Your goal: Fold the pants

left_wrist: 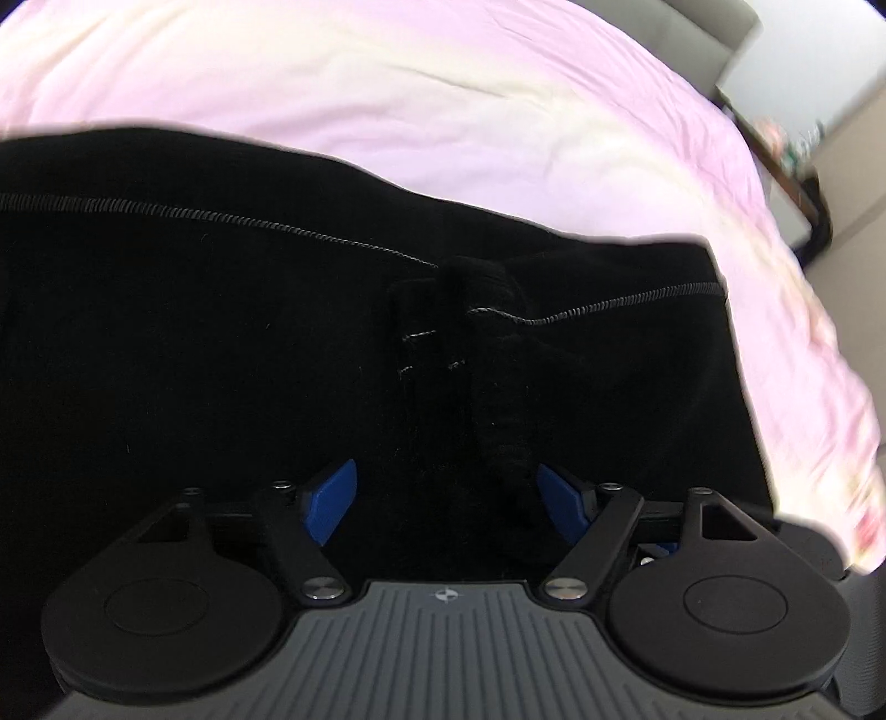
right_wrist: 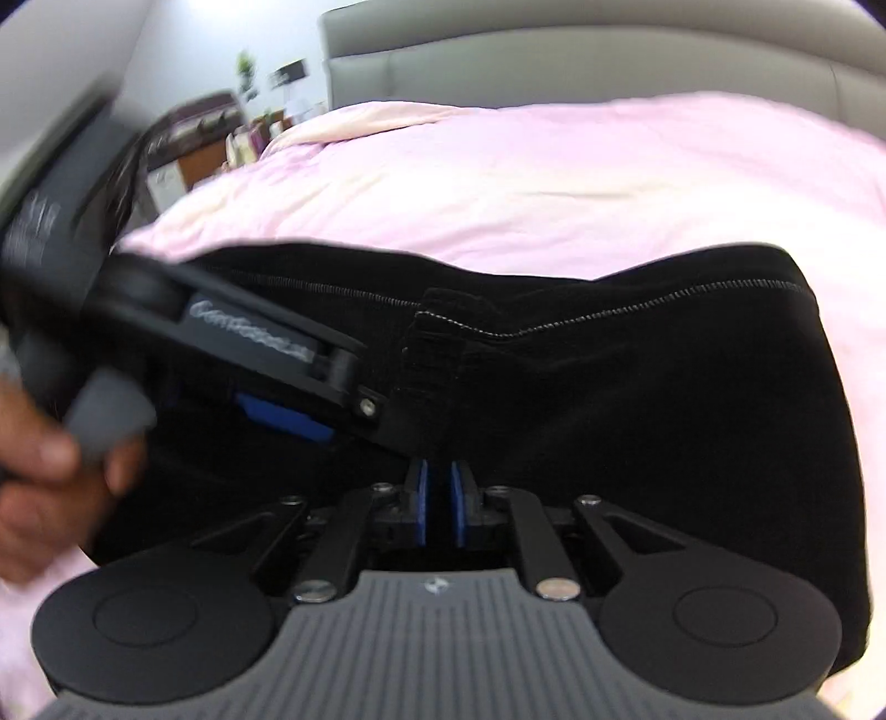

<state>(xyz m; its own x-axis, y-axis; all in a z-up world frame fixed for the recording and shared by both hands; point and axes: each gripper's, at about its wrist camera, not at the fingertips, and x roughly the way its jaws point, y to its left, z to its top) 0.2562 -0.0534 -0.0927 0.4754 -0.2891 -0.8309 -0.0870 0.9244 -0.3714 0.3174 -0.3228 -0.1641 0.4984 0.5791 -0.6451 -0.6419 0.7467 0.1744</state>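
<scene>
One pair of black pants [left_wrist: 277, 332] lies on a pink bed cover [left_wrist: 387, 83], two grippers over it. The left gripper [left_wrist: 443, 498] stands wide apart, empty, just above the cloth. The right gripper [right_wrist: 440, 498] is pinched together; what it grips, I cannot tell. A hand [right_wrist: 39, 471] holds the left one's handle, crossing the right's view.

A pink bedspread [right_wrist: 554, 183] is covering the bed and glowing almost white where bright light is falling on it. A grey padded headboard [right_wrist: 581, 72] is standing behind it. Beside the bed, a blurred dark wooden cabinet [right_wrist: 199, 144] is carrying small cluttered items against a pale wall [right_wrist: 183, 50].
</scene>
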